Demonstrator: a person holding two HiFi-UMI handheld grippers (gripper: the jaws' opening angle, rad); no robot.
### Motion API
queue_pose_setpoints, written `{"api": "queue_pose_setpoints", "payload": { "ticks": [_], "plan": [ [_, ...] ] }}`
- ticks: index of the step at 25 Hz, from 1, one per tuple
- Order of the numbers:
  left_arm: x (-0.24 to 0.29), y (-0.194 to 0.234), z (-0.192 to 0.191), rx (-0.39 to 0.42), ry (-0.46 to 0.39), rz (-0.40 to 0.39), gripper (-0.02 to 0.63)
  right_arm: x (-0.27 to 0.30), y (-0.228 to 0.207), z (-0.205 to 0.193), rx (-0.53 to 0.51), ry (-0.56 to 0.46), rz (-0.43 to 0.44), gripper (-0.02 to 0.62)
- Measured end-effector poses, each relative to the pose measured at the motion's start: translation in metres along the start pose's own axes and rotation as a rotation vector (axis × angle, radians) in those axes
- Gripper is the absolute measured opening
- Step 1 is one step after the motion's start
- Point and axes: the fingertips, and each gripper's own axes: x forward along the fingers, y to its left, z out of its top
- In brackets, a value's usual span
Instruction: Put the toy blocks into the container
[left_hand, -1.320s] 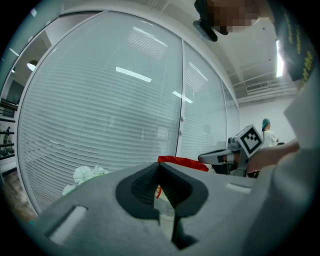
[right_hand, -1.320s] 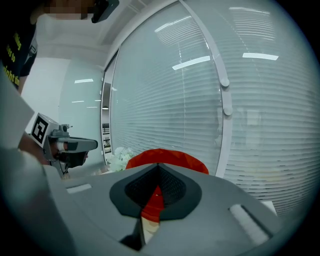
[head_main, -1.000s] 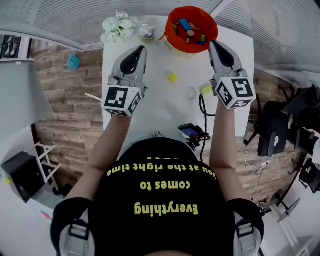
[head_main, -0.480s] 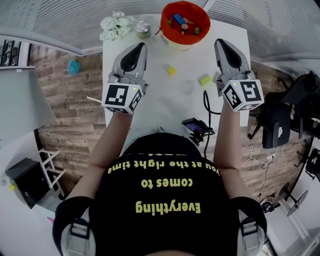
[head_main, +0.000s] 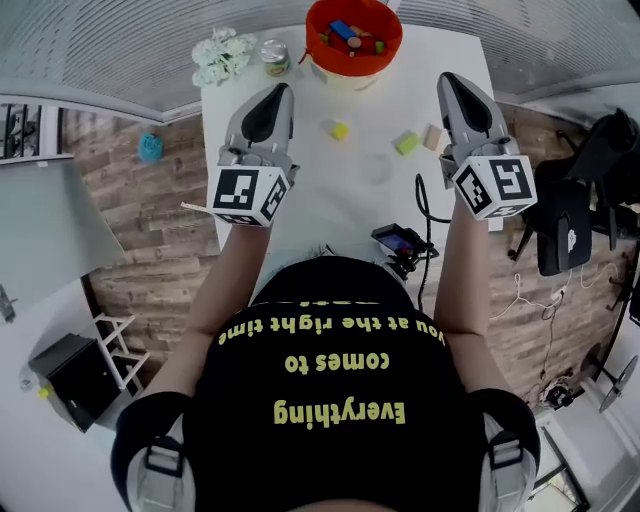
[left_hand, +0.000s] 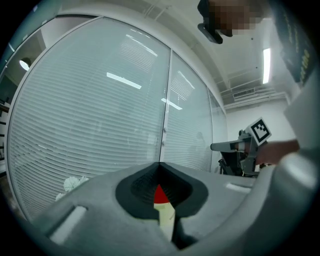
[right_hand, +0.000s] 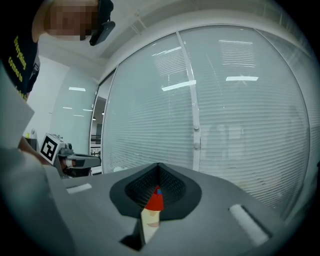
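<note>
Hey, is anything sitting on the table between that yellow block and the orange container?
Nothing visible does. Only bare white table lies between the yellow block and the orange container. The jar and the flowers stand off to the left of that line.

The person wears a black shirt with yellow lettering.

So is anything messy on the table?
A little. A yellow block, a green block and a tan block lie loose on the table, outside the bucket. Nothing looks spilled or broken.
</note>
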Motion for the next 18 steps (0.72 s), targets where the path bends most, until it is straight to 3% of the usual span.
{"api": "queue_pose_setpoints", "payload": {
  "ticks": [18],
  "plan": [
    [0.026,-0.058,-0.012,-0.009,0.034,-0.165,-0.002,-0.069,-0.030,-0.014,0.035,0.019,-0.169,0.006]
  ]
}}
